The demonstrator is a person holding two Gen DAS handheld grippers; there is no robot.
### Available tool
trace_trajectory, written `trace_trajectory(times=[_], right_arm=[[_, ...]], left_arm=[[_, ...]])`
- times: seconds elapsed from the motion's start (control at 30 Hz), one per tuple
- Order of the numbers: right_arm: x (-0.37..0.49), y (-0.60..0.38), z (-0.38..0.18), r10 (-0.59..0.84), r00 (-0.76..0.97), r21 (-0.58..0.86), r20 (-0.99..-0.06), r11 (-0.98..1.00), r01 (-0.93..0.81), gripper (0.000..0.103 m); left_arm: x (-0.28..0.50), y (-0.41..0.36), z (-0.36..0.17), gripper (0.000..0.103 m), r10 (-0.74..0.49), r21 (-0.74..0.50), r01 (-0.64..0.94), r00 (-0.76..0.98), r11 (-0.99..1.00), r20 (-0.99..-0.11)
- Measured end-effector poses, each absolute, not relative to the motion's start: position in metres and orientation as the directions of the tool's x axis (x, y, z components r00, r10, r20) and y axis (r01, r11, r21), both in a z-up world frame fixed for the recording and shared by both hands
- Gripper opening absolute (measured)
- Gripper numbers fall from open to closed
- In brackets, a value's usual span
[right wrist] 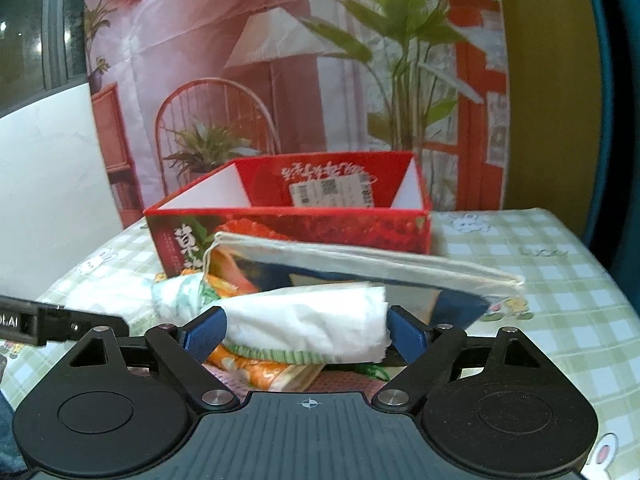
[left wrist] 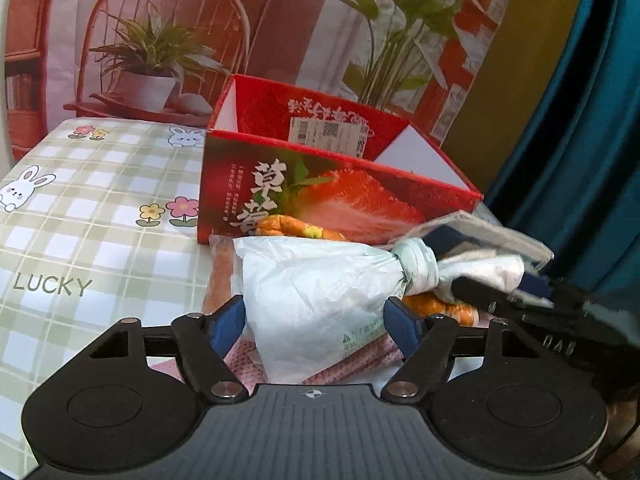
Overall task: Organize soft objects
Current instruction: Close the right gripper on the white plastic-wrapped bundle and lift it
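A white plastic bag (left wrist: 312, 292), twisted into a knot (left wrist: 416, 264) near its middle, lies on a pile of soft things in front of the red strawberry box (left wrist: 320, 188). My left gripper (left wrist: 316, 320) is shut on the bag's fat half, blue pads pressing both sides. My right gripper (right wrist: 306, 332) is shut on the bag's other white end (right wrist: 308, 320). Under the bag lie an orange patterned cloth (right wrist: 256, 368) and a pink knit cloth (left wrist: 360, 360). A flat canvas pouch (right wrist: 360, 260) leans over the pile. The box (right wrist: 288, 224) stands open at the top, and nothing shows inside it.
The table wears a green checked cloth (left wrist: 100, 200) with rabbits and flowers. A printed backdrop of chair and plants (left wrist: 168, 40) hangs behind the box. A dark blue curtain (left wrist: 580, 140) stands at the right. My right gripper's black finger (left wrist: 500, 300) reaches in beside the pile.
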State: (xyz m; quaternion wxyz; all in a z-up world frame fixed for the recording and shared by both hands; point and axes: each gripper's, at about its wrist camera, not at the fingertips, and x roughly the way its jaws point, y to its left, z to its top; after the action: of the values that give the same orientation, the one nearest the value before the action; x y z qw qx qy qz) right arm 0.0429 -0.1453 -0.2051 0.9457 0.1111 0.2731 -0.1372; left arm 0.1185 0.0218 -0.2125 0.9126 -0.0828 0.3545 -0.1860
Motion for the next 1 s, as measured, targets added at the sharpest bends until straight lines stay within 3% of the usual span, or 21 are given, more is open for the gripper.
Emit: trace_trajectory(times=[0.3, 0.47, 0.7, 1.0], right_arm=[[0.034, -0.140, -0.204, -0.169, 0.841, 0.164, -0.515, 0.943, 0.290, 0.083], [0.027, -0.137, -0.201, -0.151, 0.859, 0.197, -0.489, 0.940, 0.277, 0.078], [0.024, -0.136, -0.198, -0.159, 0.860, 0.188, -0.484, 0.941, 0.280, 0.052], [0.020, -0.134, -0.192, -0.147, 0.877, 0.178, -0.458, 0.951, 0.252, 0.033]], left_arm=[[0.110, 0.027, -0.213, 0.060, -0.395, -0.290, 0.273, 0.717, 0.917, -0.575], [0.108, 0.030, -0.212, 0.058, -0.377, -0.271, 0.267, 0.728, 0.925, -0.572], [0.105, 0.036, -0.210, 0.053, -0.354, -0.263, 0.245, 0.748, 0.933, -0.561], [0.102, 0.043, -0.206, 0.053, -0.328, -0.260, 0.217, 0.774, 0.941, -0.541]])
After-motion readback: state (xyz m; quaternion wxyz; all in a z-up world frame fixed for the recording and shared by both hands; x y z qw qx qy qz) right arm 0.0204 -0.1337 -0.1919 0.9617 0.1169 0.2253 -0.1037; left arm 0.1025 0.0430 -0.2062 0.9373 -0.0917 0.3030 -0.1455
